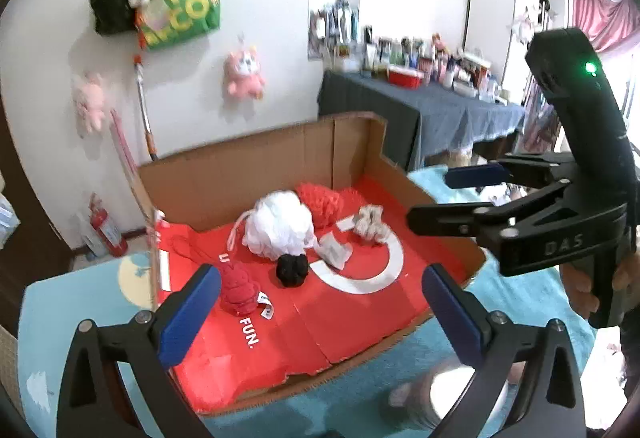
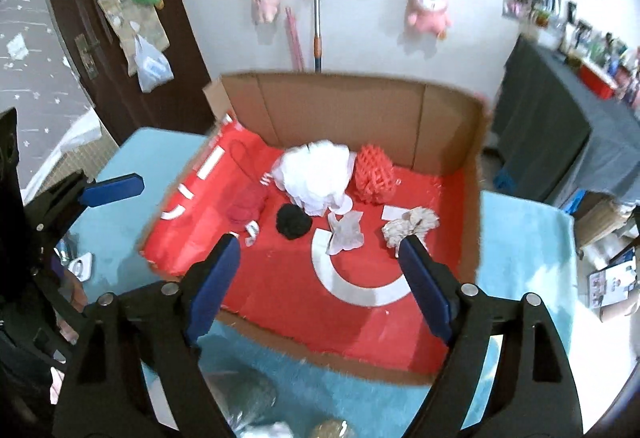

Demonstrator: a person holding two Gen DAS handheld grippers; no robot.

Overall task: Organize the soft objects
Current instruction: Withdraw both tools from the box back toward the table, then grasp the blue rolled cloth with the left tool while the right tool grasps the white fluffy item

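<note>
Inside the cardboard box (image 2: 344, 105), a frilly white mesh puff (image 2: 316, 173) lies; both grippers' jaws gape wide, empty.

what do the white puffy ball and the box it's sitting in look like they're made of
White puffy ball: looks like gathered nylon mesh, a bath pouf; frilly layered folds and a cord loop, matte.
Box: corrugated cardboard; raw brown walls, ragged torn front edge, with the floor printed red and white.
</note>
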